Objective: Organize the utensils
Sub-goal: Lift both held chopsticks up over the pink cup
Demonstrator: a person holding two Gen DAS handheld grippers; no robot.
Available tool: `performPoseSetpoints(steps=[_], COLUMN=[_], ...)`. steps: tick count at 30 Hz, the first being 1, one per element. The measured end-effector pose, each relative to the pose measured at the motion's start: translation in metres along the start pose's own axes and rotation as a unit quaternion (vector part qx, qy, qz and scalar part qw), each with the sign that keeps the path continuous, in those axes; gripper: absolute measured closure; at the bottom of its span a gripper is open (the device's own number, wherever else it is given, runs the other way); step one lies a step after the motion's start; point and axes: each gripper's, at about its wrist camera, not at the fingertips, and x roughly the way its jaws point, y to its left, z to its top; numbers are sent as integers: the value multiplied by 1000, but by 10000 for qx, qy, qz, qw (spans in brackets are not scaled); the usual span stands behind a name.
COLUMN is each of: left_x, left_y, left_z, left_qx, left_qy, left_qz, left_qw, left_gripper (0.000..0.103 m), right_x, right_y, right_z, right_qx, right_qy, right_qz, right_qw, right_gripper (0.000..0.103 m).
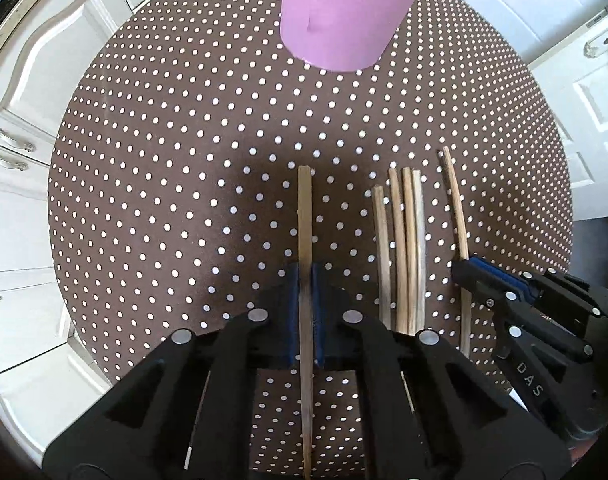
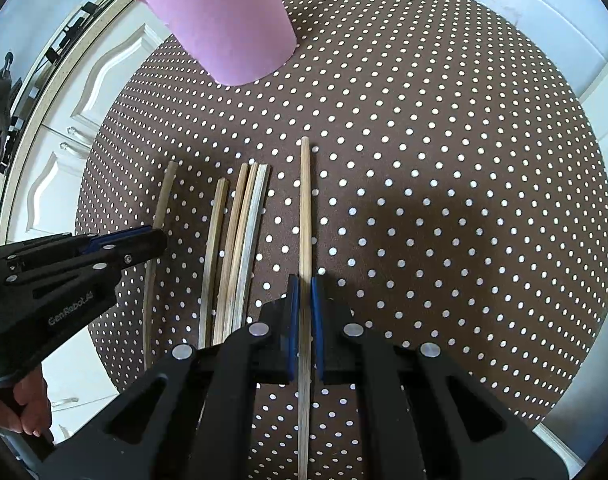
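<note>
Counter cloth: dark brown, regular white polka dots.
Cup: plain matte pink-lilac.
Chopsticks: pale tan to light brown bamboo; one in the loose group greyish-white.
Left gripper and right gripper: black bodies, blue jaw pads, silver rivets, white lettering.
Cabinets: white panels, silver handles.

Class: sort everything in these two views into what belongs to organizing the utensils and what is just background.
Job:
pink cup
chopstick in left gripper
chopstick in right gripper
four loose chopsticks
left gripper
right gripper

Background:
polka-dot tablecloth
white cabinets
</note>
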Motion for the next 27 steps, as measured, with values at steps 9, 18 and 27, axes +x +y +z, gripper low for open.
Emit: performPoseSetpoints(steps=[9, 18, 27], left_x=[-44, -86, -126], left_y=[18, 33, 19], left_z=[12, 21, 27], left_qx=[-149, -284, -209], left_qy=[-466, -975, -1578], left_qz=[-144, -244, -256], left_qw=[9987, 9945, 9869], left_gripper=[96, 97, 97], right_x=[-35, -67, -103], right_y=[-4, -12, -9], right_z=[14, 25, 41], right_qx=[169, 271, 313], right_qy=[-563, -1029, -1594], right_qz=[136, 157, 210], right_qw=[9982, 9942, 9865], right_gripper=[98, 98, 98])
